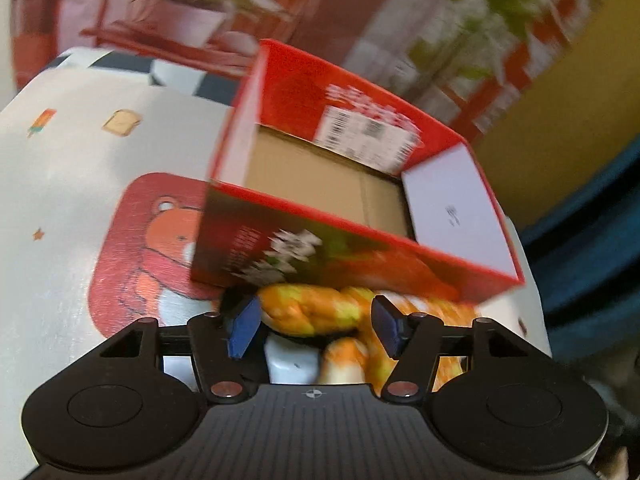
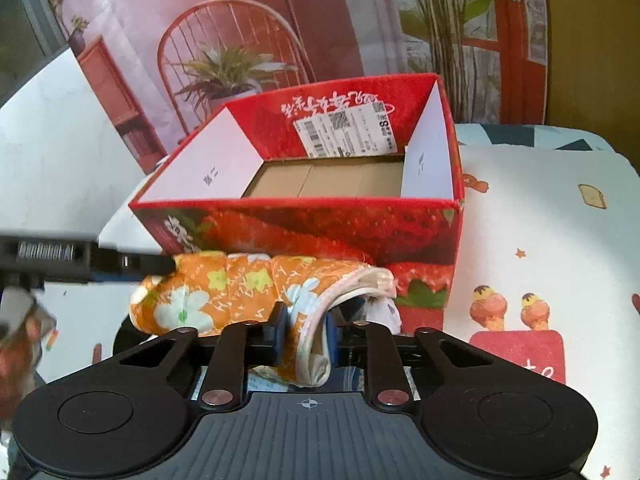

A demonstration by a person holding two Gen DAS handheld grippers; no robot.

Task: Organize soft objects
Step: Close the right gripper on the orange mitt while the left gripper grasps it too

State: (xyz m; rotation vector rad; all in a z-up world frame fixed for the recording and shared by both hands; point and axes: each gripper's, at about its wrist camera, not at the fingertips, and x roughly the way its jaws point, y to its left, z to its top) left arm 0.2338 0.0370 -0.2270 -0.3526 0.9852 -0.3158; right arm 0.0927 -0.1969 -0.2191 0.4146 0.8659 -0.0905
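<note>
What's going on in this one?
A person with a gripper in each hand is handling an orange floral cloth in front of an open red strawberry box on the table. The right gripper is shut on a fold of the cloth. The left gripper is open around its other end. The box holds nothing yet.

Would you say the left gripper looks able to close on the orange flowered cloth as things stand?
Probably yes: the left gripper is open with the orange flowered cloth lying between its pads, and nothing sits between them.
</note>
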